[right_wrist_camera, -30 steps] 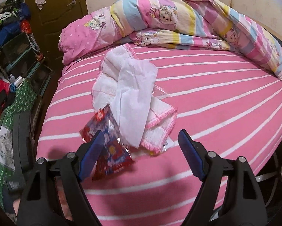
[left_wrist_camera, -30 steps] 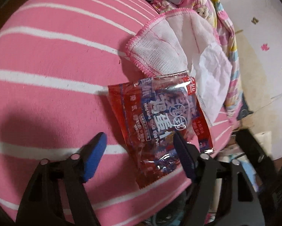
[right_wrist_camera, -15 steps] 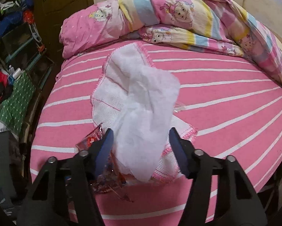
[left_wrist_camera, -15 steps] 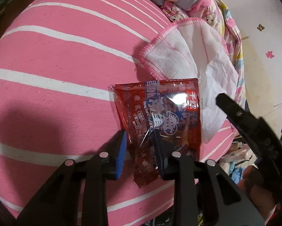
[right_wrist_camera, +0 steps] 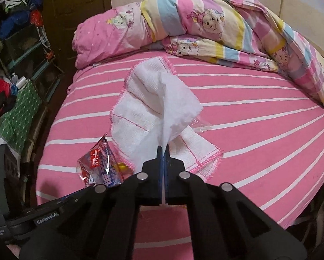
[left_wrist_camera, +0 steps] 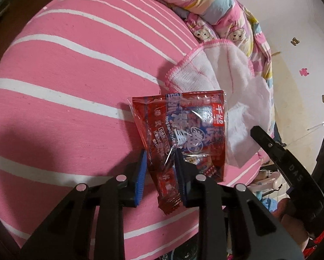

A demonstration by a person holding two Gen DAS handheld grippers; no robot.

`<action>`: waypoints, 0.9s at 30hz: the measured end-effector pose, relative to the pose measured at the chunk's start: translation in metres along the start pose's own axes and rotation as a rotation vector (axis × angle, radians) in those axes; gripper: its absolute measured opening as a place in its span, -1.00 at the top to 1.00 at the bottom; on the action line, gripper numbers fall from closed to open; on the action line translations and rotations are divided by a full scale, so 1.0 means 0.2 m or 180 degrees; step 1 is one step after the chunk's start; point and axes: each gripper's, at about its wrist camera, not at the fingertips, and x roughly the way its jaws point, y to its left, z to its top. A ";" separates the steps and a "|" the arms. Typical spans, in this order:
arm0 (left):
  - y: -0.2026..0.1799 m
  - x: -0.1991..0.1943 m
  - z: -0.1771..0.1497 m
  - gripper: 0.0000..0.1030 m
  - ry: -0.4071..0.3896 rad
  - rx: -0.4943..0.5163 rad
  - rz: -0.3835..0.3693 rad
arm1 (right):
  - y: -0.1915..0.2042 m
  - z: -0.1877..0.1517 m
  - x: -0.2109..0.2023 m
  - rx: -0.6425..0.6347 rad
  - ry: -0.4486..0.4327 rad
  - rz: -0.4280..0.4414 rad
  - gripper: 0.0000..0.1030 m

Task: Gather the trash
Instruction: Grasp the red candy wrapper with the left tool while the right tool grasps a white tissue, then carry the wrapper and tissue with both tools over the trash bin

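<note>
Left wrist view shows the left gripper (left_wrist_camera: 159, 162), wide open a second ago, now clamped on the snack wrapper (left_wrist_camera: 181, 130) beside the towel (right_wrist_camera: 138, 117), while the right gripper (right_wrist_camera: 164, 151) has pinched shut on the tissue (right_wrist_camera: 177, 108) above that towel, so both pieces are secured for removal.

Snack wrapper (left_wrist_camera: 179, 134): glossy, crinkled plastic film. Tissue (right_wrist_camera: 175, 108): soft matt paper. Towel (right_wrist_camera: 133, 117): white woven cloth, pink stitched edge. Bed sheet (left_wrist_camera: 64, 69): matt knit fabric. Left tool (left_wrist_camera: 159, 162): matt black plastic, blue ribbed pads.
</note>
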 end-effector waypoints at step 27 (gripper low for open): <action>-0.31 -0.11 -0.48 0.53 0.0260 0.0441 -0.0515 | -0.09 -0.67 -0.69 -0.0109 -0.0240 -0.0201 0.97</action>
